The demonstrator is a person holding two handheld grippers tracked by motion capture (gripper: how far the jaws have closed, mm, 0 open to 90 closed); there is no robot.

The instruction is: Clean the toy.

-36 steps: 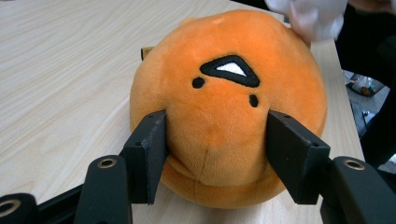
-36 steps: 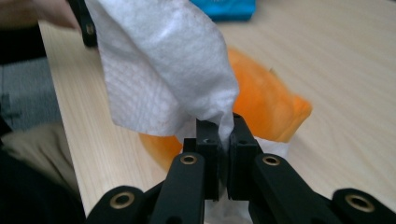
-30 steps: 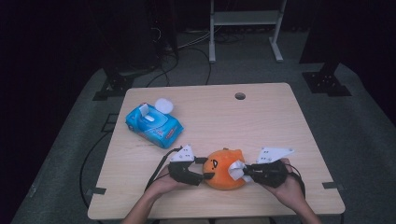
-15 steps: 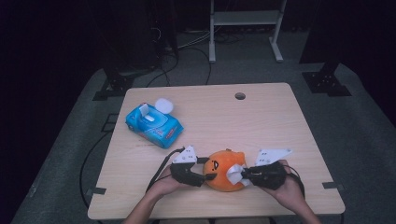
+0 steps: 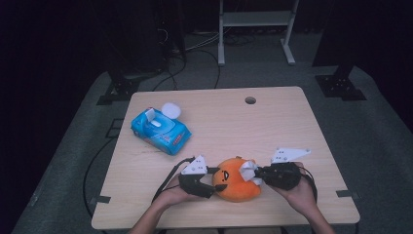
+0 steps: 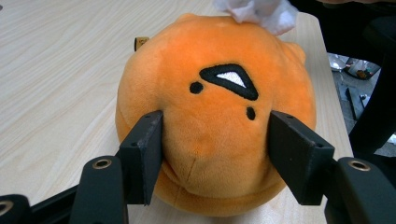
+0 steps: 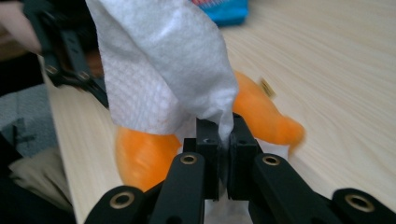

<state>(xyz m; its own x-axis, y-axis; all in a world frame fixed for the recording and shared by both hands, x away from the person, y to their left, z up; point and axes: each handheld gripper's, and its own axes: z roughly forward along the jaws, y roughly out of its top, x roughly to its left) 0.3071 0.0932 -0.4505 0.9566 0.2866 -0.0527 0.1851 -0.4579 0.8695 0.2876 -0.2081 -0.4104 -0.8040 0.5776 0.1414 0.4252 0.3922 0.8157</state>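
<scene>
orange plush [image 5: 237,179] | left claw [image 6: 212,140] clamps it | right claw [image 7: 223,140] pinches white wipe [image 7: 163,70]

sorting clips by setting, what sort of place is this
Probably a lab or recording studio, not a home: a bare wooden table on grey floor matting, black stand bases and loose cables behind it in darkness.

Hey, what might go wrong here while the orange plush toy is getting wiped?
1. The left gripper holds the plush toy only by pressing into soft fabric, so it may slip or roll.
2. The right gripper pinches just one edge of the wipe; it could pull free.
3. The toy sits close to the table edge and might get pushed off.
</scene>
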